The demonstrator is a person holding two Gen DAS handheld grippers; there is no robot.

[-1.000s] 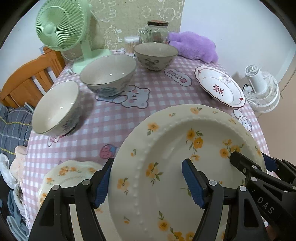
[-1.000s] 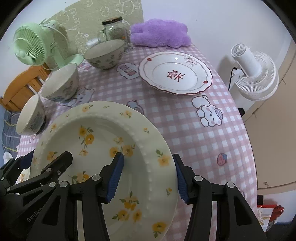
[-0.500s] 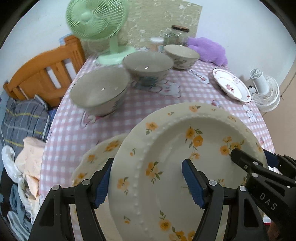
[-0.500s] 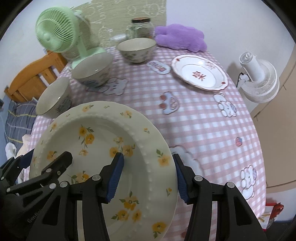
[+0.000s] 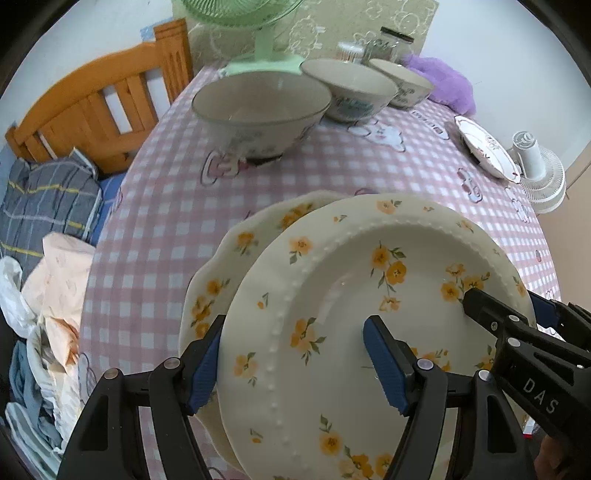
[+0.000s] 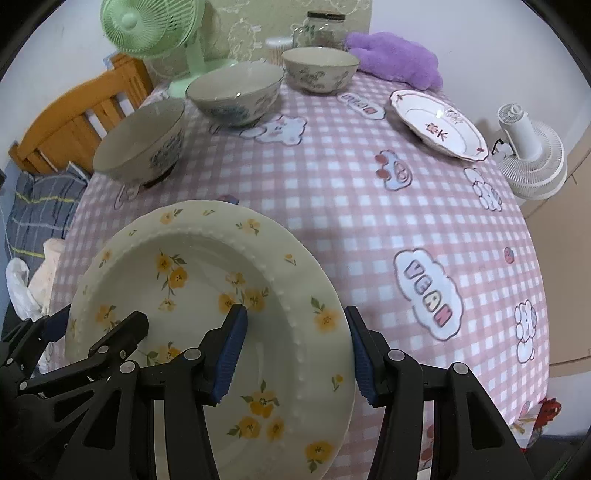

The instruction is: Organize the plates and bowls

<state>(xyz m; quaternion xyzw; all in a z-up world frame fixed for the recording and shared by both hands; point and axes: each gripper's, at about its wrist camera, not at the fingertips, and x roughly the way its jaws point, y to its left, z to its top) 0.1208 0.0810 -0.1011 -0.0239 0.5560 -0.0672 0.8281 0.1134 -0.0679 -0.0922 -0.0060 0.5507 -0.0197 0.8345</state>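
Note:
Both grippers hold one cream plate with yellow flowers (image 5: 351,295) (image 6: 192,280). My left gripper (image 5: 295,362) is shut on its left rim, my right gripper (image 6: 295,350) on its right rim. The plate hangs over a second, scalloped yellow-flower plate (image 5: 229,266) that lies at the table's near left edge. Three bowls (image 5: 258,107) (image 5: 351,88) (image 5: 402,83) stand in a row at the far left. A white plate with red trim (image 6: 439,125) lies at the far right.
The round table (image 6: 369,206) has a pink checked cloth. A green fan (image 6: 147,26), a glass jar (image 6: 325,26) and a purple plush (image 6: 399,59) stand at the back. A wooden bed frame (image 5: 96,107) with laundry is left, a white fan (image 6: 532,155) right.
Both grippers have carried the held plate to the left and toward the table's near edge. It now overlaps the scalloped plate, which was beside it before. The grip is unchanged.

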